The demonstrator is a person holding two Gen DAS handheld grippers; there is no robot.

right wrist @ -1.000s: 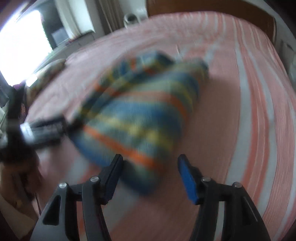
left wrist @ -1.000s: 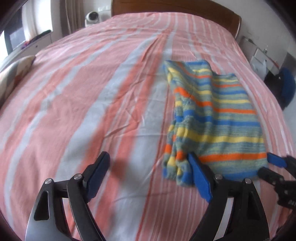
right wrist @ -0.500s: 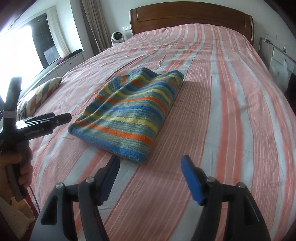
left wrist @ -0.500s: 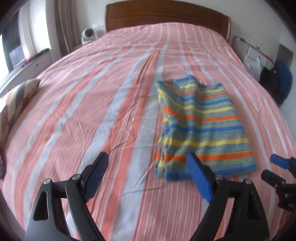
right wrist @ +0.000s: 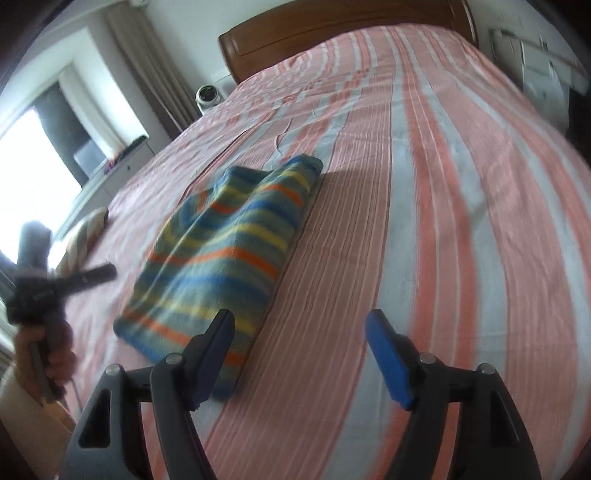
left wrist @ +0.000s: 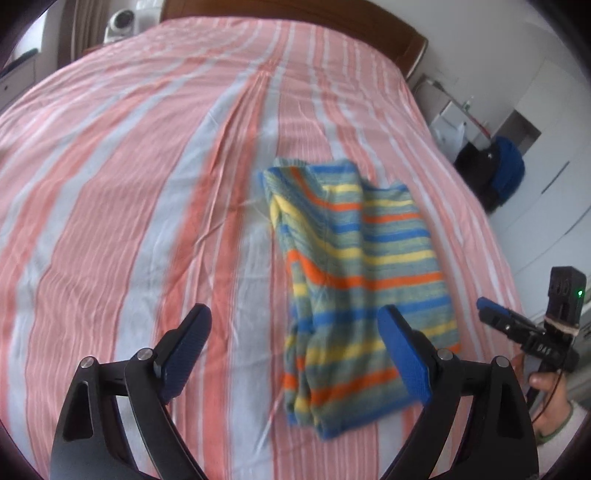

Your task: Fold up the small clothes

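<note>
Sweater [left wrist: 354, 280] lies folded into a narrow stack on the bed [left wrist: 147, 184], roughly mid-bed, long axis running toward the headboard [right wrist: 332, 33]. One long edge looks thick and rolled, the other flatter. Near end is a bit ragged, layers not quite flush.

Left claw [left wrist: 295, 354]: released, jaws opening, nothing pinched. Its right pad sits over the near end of the sweater in view but I judge it's above the cloth, not on it. Right claw [right wrist: 299, 354]: released too, jaws opening, only bedsheet between the pads; the sweater's near corner is just beside its left pad.

Looks like the step in hand is letting go after a fold and backing off. If one more fold is wanted (near end over to far end), my notes:

- Take the two near corners, one claw each, and catch all layers. The rolled edge is thick, so go in wide and bite deep.
- Come in low and flat so the lower pad slides under the stack without snagging the sheet.
- Lift both corners together, carry level, lay down on the far edge, then release.
- Keep claws apart enough that the cloth stays taut across.

Risk: knit is soft, so the top layer can slide and undo the fold if dragged.

If this counts as done, just clear out without brushing it.
</note>
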